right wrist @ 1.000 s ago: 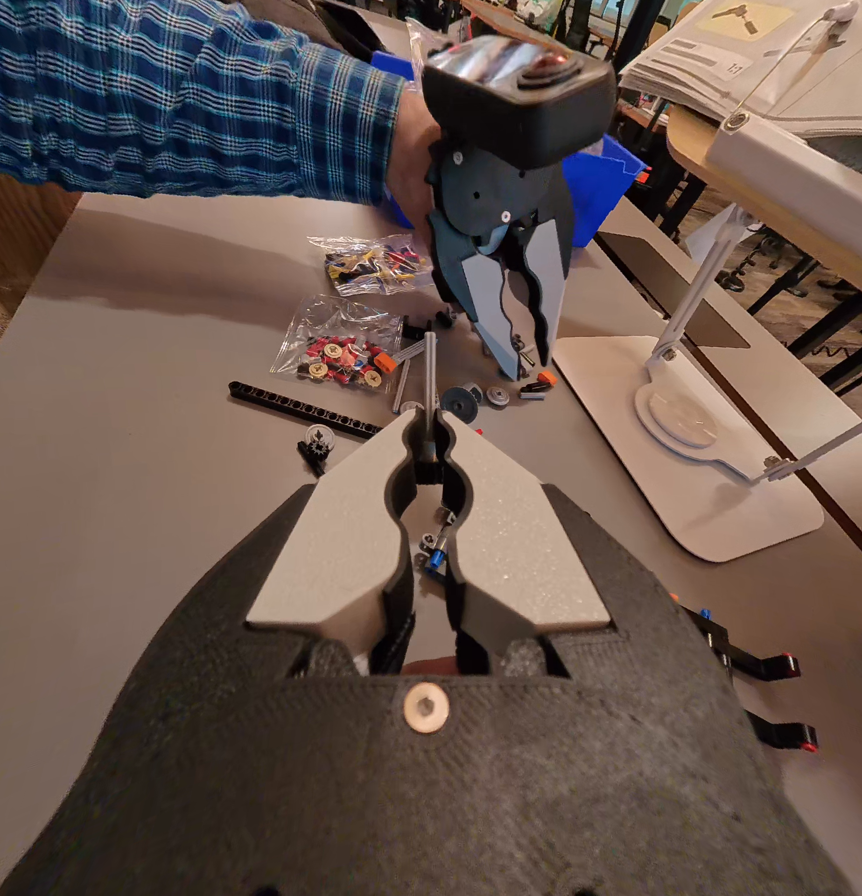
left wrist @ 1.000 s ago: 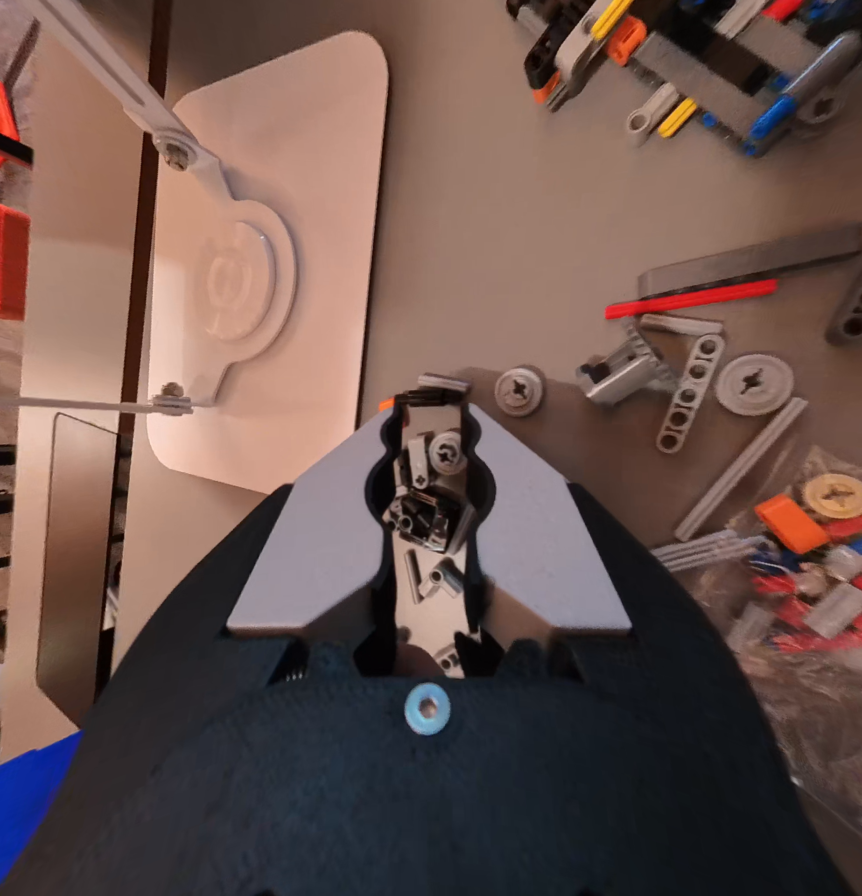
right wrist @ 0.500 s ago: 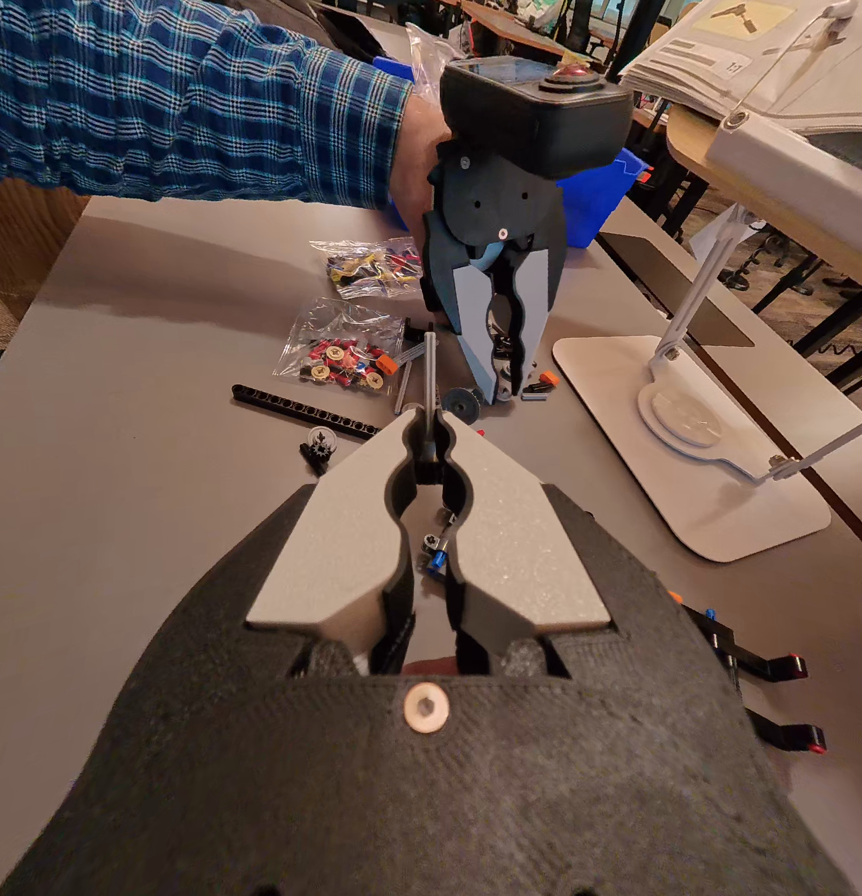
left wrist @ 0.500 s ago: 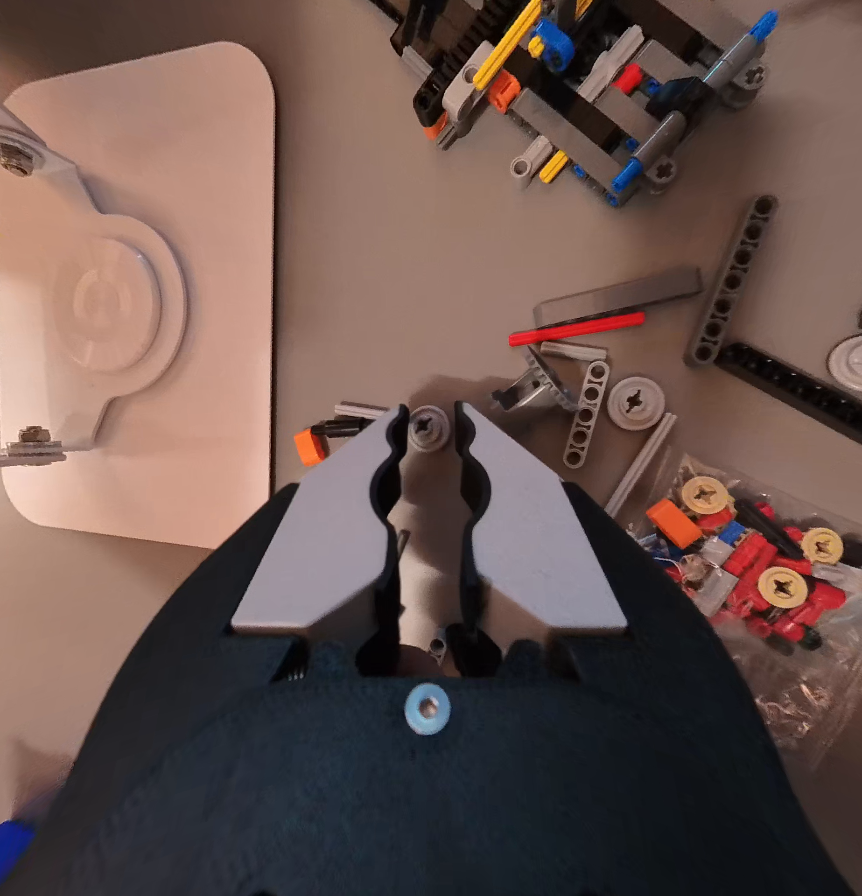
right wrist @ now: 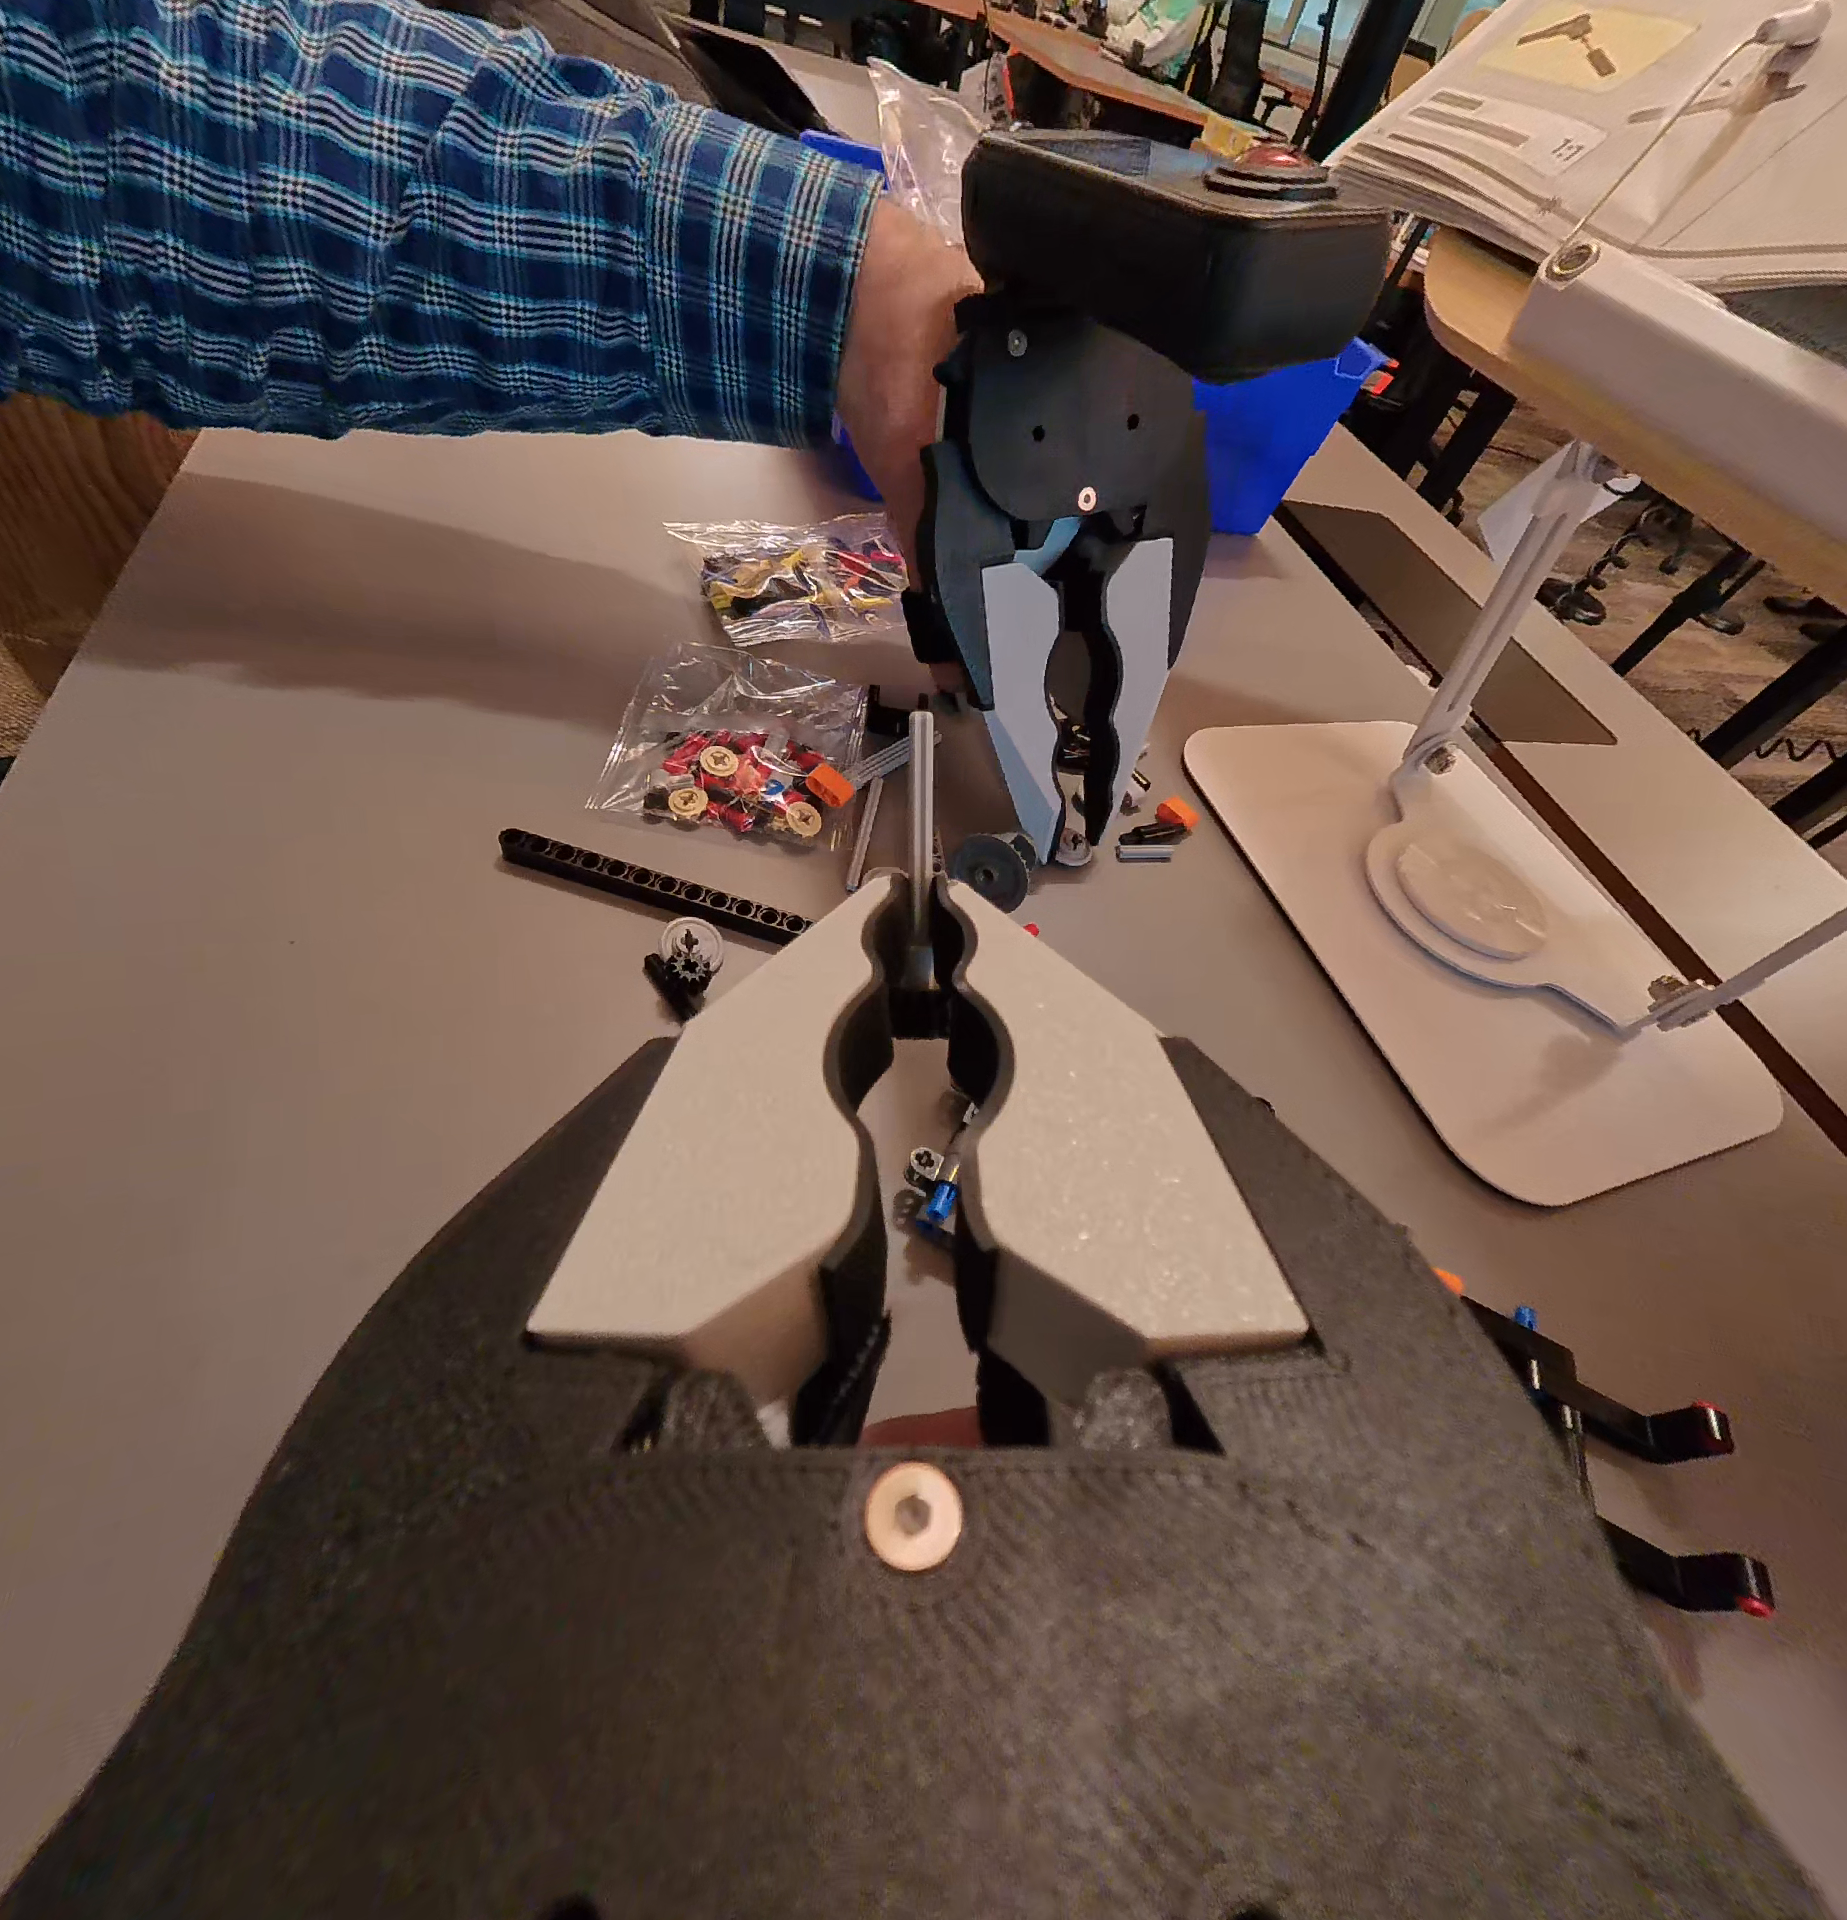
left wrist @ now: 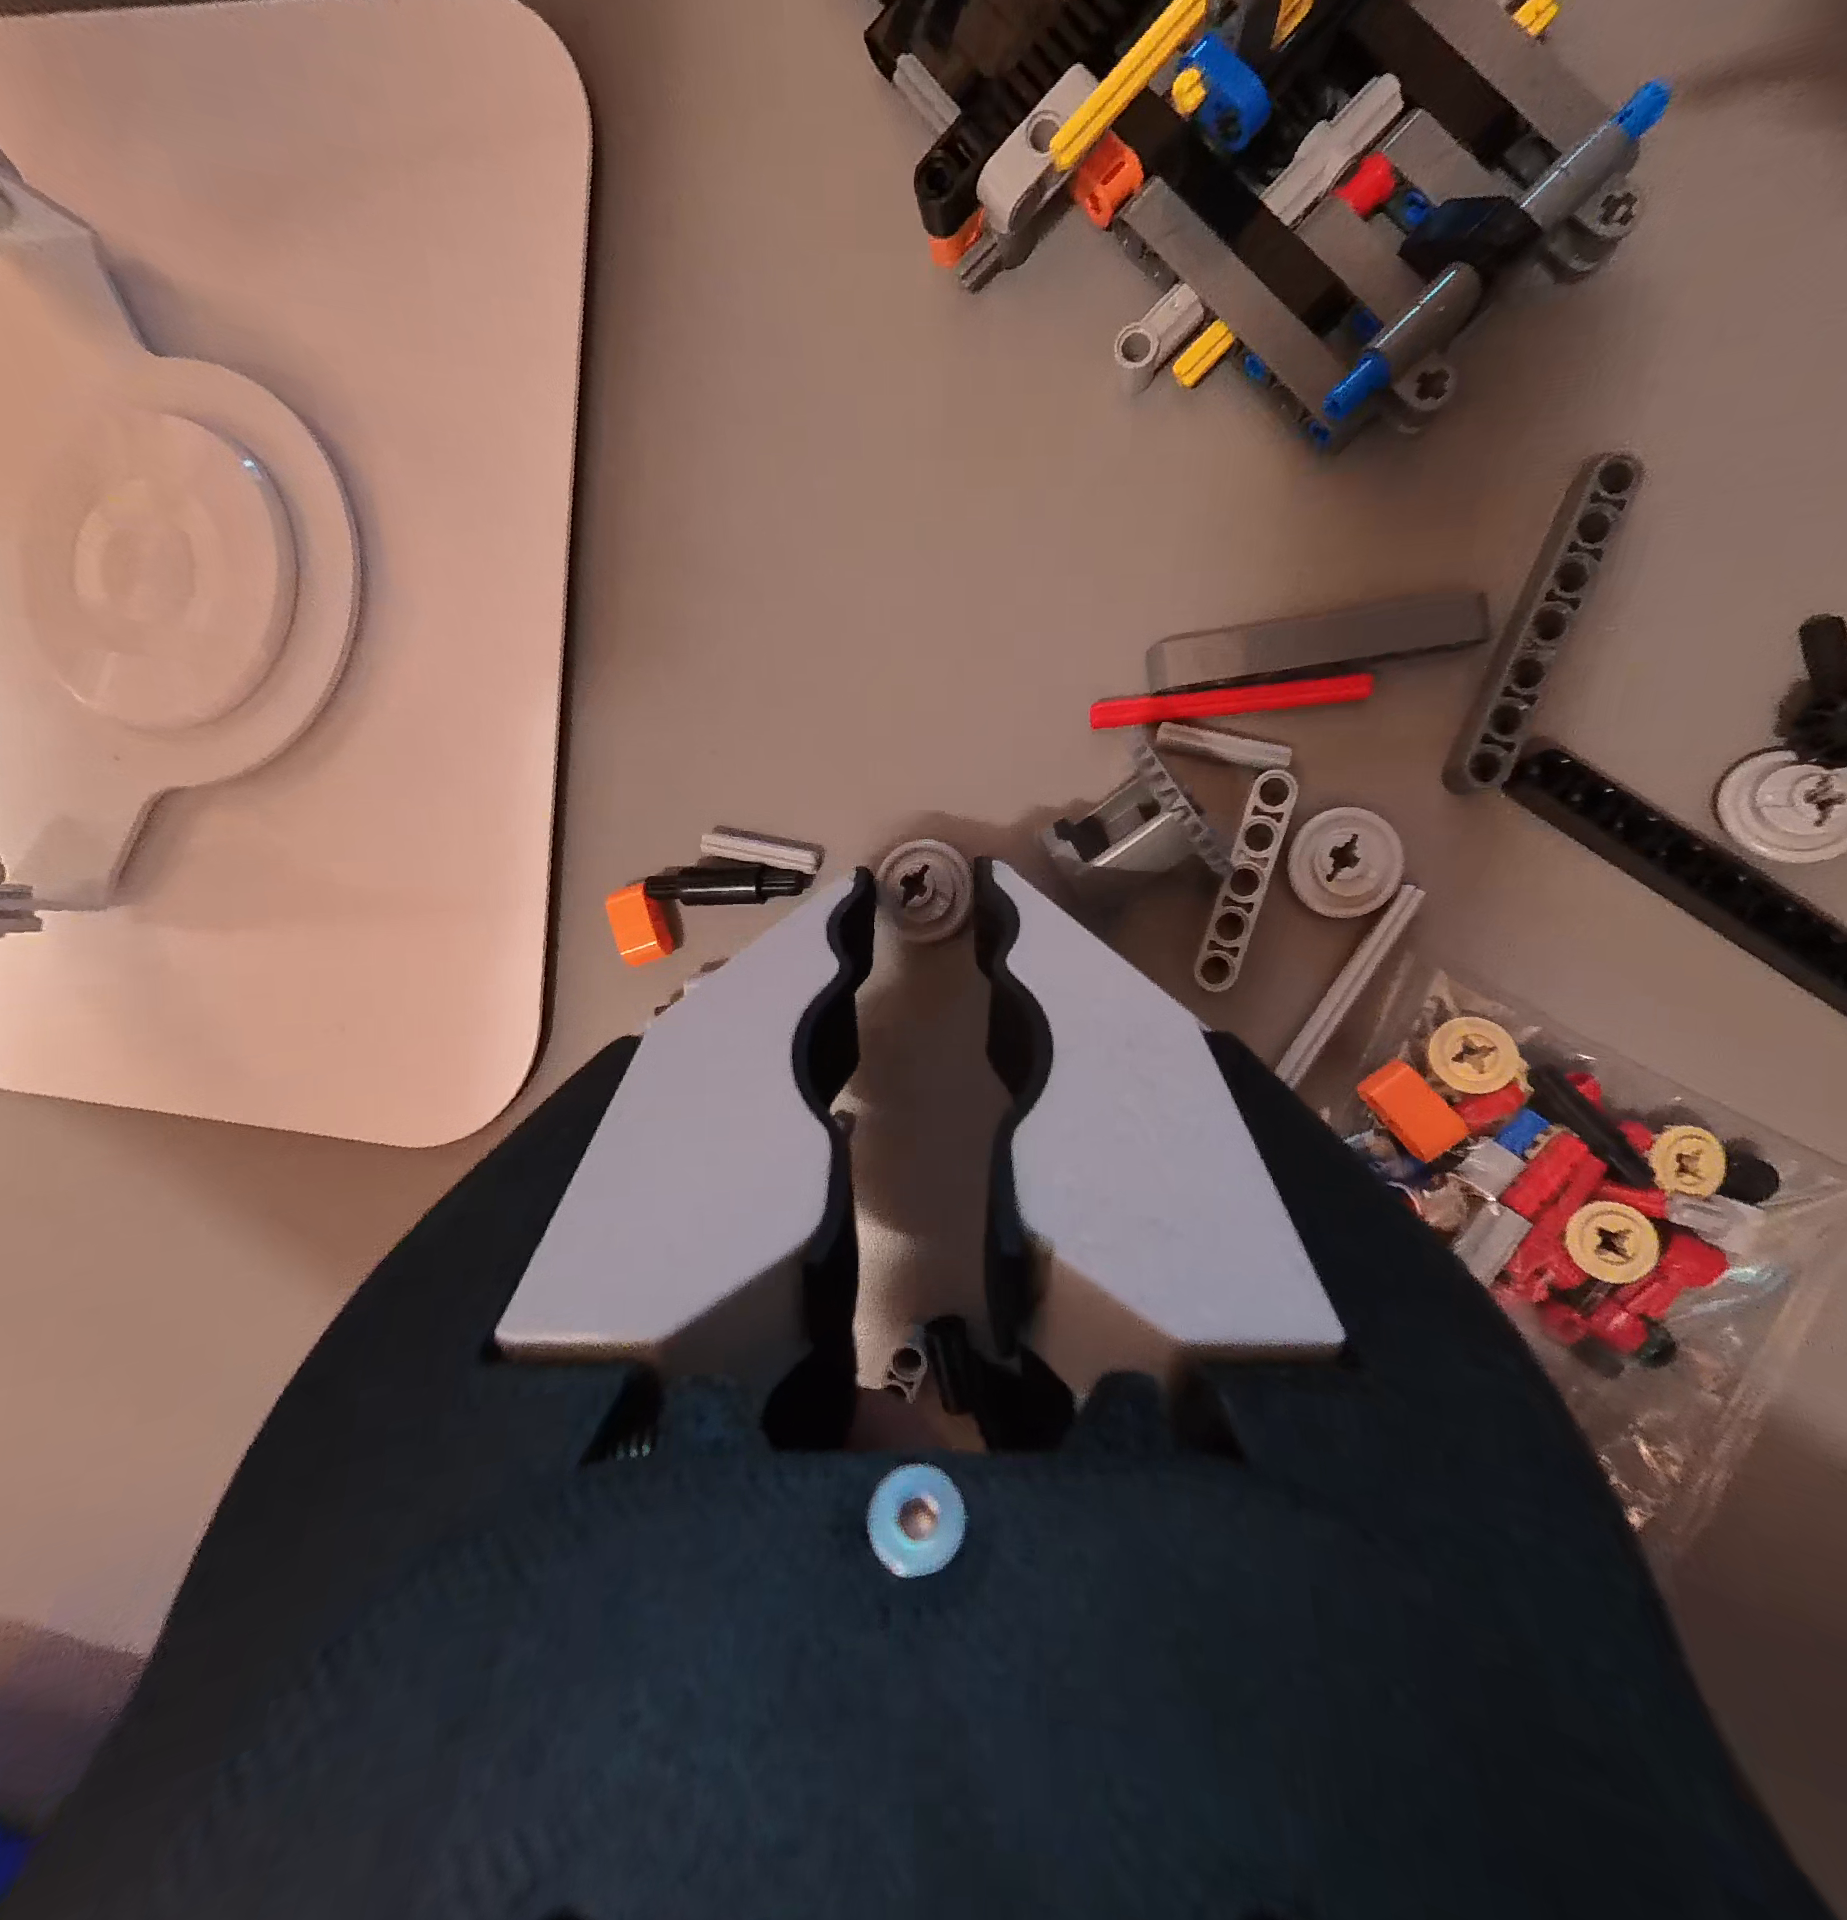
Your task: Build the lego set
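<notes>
Since a second ago I have dropped my left gripper, jaws narrowly apart and empty, to straddle the small grey round pulley wheel; right of that wheel, my right gripper stays clamped on a grey axle rod, so pickup looks imminent

grey desk strewn with lego parts

a white stand base lies at one side; a half-built model sits well apart from it. between them lie a small grey wheel, an orange piece, a red axle, grey beams, a long black beam and two clear bags of parts, one beside the other.
</notes>
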### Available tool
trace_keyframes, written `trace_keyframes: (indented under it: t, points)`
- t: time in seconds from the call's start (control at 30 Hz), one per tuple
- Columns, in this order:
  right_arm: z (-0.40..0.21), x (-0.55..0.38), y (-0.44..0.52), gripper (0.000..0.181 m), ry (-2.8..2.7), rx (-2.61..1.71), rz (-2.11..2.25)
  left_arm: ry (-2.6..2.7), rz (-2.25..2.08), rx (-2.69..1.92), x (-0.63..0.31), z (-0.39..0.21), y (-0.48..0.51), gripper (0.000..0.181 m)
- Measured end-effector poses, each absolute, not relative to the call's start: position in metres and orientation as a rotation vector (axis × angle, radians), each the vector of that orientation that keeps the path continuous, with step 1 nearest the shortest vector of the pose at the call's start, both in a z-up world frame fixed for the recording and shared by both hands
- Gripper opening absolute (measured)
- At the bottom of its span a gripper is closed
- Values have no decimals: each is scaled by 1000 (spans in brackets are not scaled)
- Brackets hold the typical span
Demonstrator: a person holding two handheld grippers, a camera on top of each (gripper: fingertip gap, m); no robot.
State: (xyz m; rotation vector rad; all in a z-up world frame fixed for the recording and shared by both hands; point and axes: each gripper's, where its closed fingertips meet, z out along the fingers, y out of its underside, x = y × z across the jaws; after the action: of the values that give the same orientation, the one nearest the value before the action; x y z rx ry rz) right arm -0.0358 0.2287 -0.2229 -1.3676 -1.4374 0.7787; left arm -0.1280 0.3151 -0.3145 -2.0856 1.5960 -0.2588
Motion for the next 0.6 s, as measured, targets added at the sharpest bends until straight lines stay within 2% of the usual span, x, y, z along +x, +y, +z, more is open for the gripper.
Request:
trace_keyframes:
  t: [0.33,0.6]
  points:
    - [-222,-36,229,0,-1433,-1364,776,1483,-238,-2046,-129,-310,314,16]
    - [-223,-36,231,0,-1429,-1366,760,1283,-278,-1992,-130,-276,311,16]
